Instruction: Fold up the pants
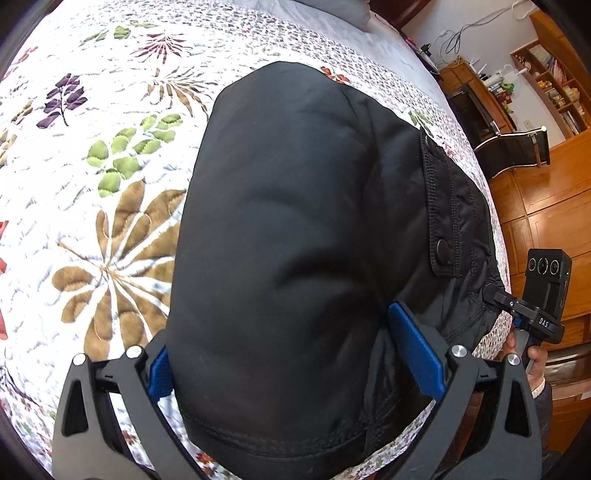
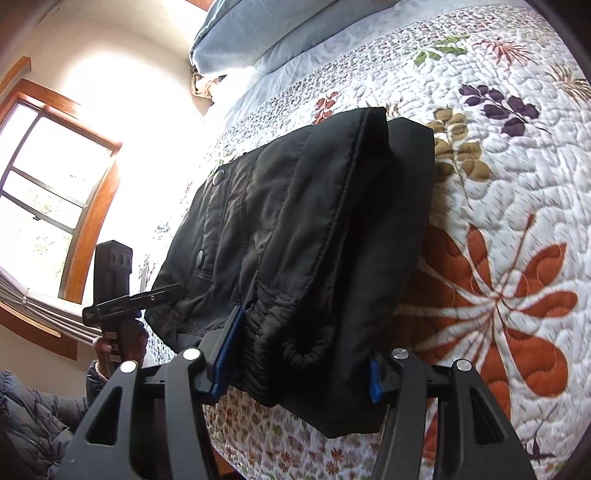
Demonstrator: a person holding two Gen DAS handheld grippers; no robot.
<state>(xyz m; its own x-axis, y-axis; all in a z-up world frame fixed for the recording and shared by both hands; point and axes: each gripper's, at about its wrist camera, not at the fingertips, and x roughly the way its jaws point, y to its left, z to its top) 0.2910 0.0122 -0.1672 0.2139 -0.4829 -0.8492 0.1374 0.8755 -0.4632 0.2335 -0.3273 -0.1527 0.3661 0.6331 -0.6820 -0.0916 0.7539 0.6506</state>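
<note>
Black padded pants (image 1: 295, 229) lie folded into a thick bundle on the floral quilt, near the bed's edge; they also show in the right wrist view (image 2: 303, 229). My left gripper (image 1: 295, 354) stands wide open, its blue pads on either side of the bundle's near hem. My right gripper (image 2: 299, 365) is also wide open, straddling the gathered waistband end. Each gripper shows in the other's view: the right one (image 1: 532, 314) and the left one (image 2: 129, 299). A snap-button pocket flap (image 1: 443, 221) faces up.
The quilted floral bedspread (image 1: 92, 184) covers the bed, with grey pillows (image 2: 251, 33) at its head. Past the bed's edge are a wooden floor, shelves and a chair (image 1: 517, 151). A window (image 2: 48, 184) is on the other side.
</note>
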